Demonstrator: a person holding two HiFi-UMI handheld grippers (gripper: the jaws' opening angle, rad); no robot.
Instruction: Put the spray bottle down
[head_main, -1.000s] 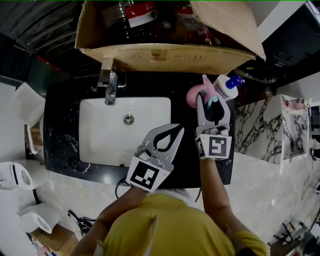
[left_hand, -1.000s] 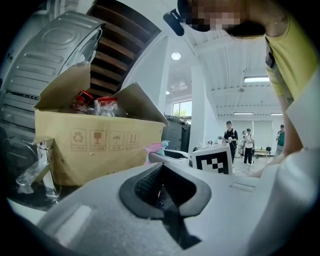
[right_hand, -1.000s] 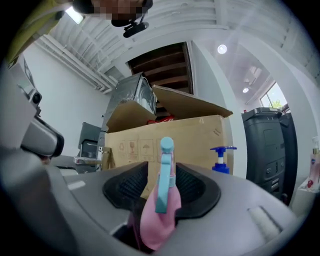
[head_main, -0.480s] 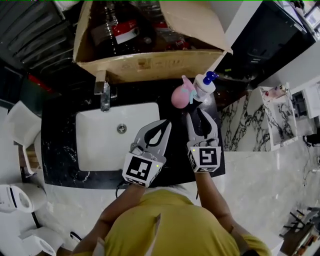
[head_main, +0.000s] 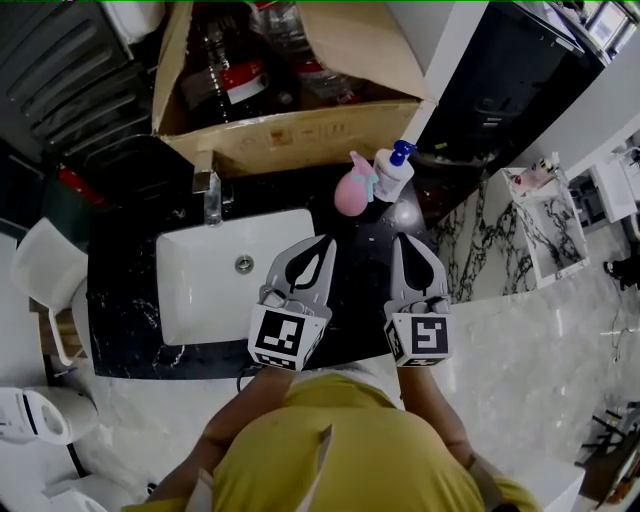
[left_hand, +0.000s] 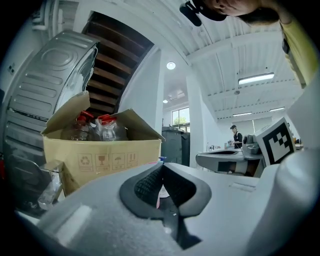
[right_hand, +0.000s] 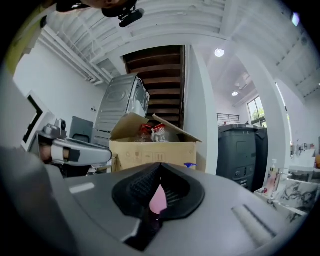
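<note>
only head view shows spray bottle (head_main: 352, 188) standing whole near sink (head_main: 200, 295).

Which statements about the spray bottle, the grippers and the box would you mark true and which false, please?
1. The pink spray bottle stands on the dark counter, clear of the left gripper and the right gripper. True.
2. The right gripper's fingers are spread wide. False: they are closed together with nothing between them.
3. A white pump bottle with a blue top stands right beside the spray bottle. True.
4. The cardboard box behind the sink is empty. False: it holds bottles with red caps.
</note>
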